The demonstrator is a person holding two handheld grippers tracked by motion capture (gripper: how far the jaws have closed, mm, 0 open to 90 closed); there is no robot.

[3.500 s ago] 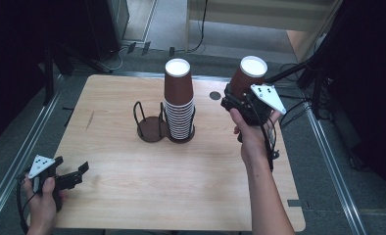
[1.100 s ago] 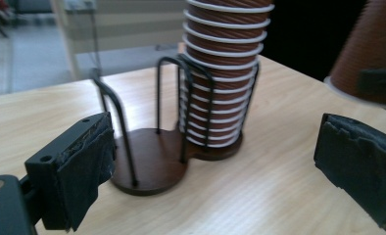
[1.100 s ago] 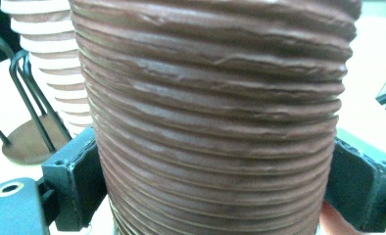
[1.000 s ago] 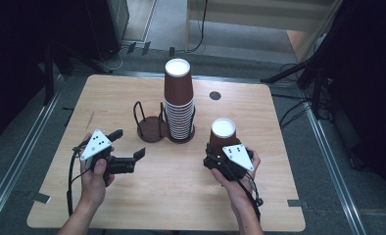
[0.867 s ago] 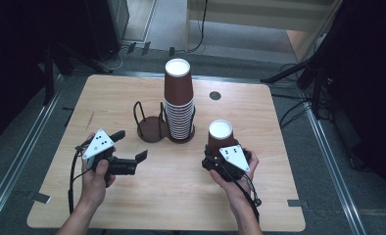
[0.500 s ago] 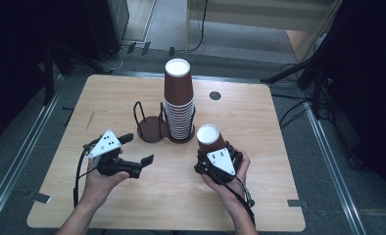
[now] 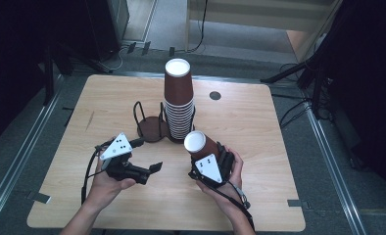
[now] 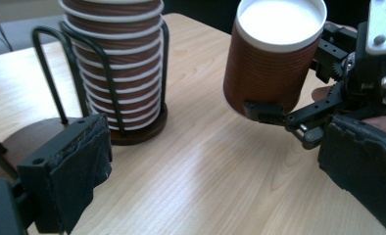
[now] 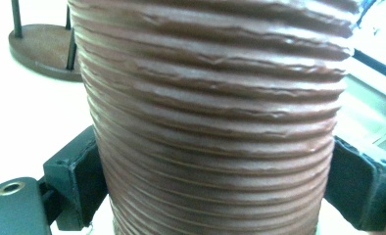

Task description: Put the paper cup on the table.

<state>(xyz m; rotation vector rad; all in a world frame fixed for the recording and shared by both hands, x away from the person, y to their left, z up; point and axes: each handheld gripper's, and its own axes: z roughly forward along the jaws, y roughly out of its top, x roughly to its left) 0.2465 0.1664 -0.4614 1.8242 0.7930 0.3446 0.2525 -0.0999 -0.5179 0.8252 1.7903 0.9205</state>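
- While held in the right gripper (image 7: 206,157), the brown ribbed paper cup (image 7: 200,145) sits inverted and tilted over the near middle of the wooden table (image 7: 259,122), white base up, just in front of the stack of matching cups (image 7: 179,105) in the wire cup holder (image 7: 179,128). Second holder ring (image 7: 149,126) beside it stands empty.
- High view, left side: left gripper (image 7: 151,170) hovering low over the table, jaws spread wide, nothing between them, pointed toward the cup.
- Left gripper view: cup (image 8: 272,54) seen ahead and to the right, off the tabletop, clamped near its open rim by the other gripper's black fingers (image 8: 264,110). Own pads (image 8: 81,169) well apart with bare wood between. Stack (image 8: 120,68) behind, caged by the wire uprights.
- Right gripper view: corrugated cup wall (image 9: 215,122) close up, pads (image 9: 81,171) pressing on both flanks; grasp confirmed. Ribs slightly wrinkled.
- Handling judgement: very light, thin-walled, springy; crushes easily under a hard squeeze, most readily near the open rim, stiffer by the closed base. Corrugation and foam pads should give good friction, so slip unlikely.
- Suggested hold for the free gripper: across the upper body near the white base, opposite flanks, light pressure only.
- Risk: both grippers squeezing at once may oval the cup and jam it when nested.
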